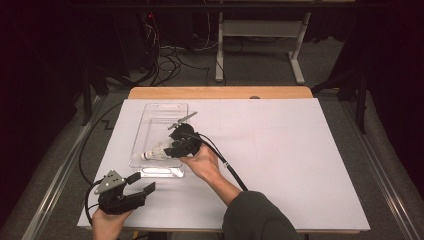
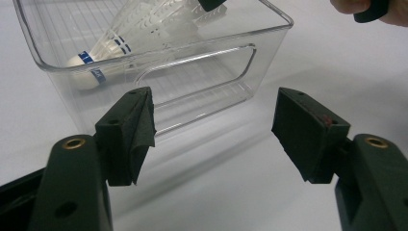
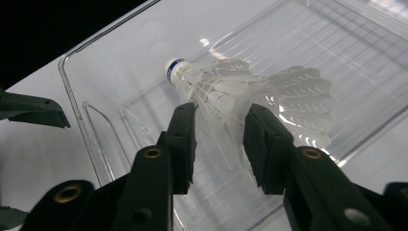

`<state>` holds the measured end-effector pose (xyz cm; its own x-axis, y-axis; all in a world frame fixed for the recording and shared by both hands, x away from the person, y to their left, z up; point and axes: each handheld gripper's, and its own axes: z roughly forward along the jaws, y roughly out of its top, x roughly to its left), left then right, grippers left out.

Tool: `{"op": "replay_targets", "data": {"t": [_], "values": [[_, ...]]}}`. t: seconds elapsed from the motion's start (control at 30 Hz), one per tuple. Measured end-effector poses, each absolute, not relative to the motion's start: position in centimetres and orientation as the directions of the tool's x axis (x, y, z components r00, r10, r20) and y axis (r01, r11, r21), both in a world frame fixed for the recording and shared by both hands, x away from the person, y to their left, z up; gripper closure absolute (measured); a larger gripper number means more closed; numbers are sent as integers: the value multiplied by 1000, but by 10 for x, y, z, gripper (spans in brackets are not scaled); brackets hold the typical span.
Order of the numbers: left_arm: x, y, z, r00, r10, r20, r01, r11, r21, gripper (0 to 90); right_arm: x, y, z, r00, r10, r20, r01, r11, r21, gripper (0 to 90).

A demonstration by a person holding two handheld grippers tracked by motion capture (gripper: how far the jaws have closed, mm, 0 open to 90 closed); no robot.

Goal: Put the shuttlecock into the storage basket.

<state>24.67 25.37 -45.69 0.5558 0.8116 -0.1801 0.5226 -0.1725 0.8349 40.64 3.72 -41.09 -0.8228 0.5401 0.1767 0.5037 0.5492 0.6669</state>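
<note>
I read this as the pick-up step: my right gripper [image 1: 175, 148] is down inside the clear plastic bin [image 1: 150, 111] with its jaws set on either side of the shuttlecock's feather skirt, and in the right gripper view the 2 pads sit right against the feathers of the shuttlecock [image 3: 231, 91], so I judge the grip is just made or nearly so. The shuttlecock lies in the near end of the bin, cork end with its blue band pointing toward the left wall, feathers toward my right hand [image 1: 202, 162]. It looks like more than 1 shuttlecock nested together, though I cannot tell the count. My left gripper [image 1: 141, 183] rests on the white table [image 1: 300, 160] just in front of the bin, jaws wide apart with nothing between them, looking at the bin's near wall with its cut-out handle [image 2: 202, 72]. Next I would firm up gently, since feathers crush easily, then lift straight up to clear the bin's rim before moving off.
</note>
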Motion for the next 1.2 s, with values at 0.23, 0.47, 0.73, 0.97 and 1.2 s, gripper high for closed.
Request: {"op": "replay_targets", "data": {"t": [0.23, 0.47, 0.73, 0.97, 1.2], "values": [[247, 253, -457, 556, 812, -179, 523, -174, 834, 320, 406, 32, -410, -820, 547, 172, 506, 549, 665, 825], [247, 253, -457, 556, 811, -179, 523, -174, 835, 320, 406, 33, -412, -819, 546, 178, 514, 558, 652, 900], [247, 253, -457, 555, 812, -180, 522, -172, 836, 320, 404, 37, -415, -818, 548, 176, 518, 567, 640, 900], [247, 253, -457, 556, 811, -179, 523, -175, 834, 320, 403, 34, -410, -811, 565, 150, 513, 565, 647, 766], [247, 253, -457, 556, 812, -179, 523, -174, 834, 320, 400, 30, -405, -813, 569, 126, 496, 560, 663, 714]]}}
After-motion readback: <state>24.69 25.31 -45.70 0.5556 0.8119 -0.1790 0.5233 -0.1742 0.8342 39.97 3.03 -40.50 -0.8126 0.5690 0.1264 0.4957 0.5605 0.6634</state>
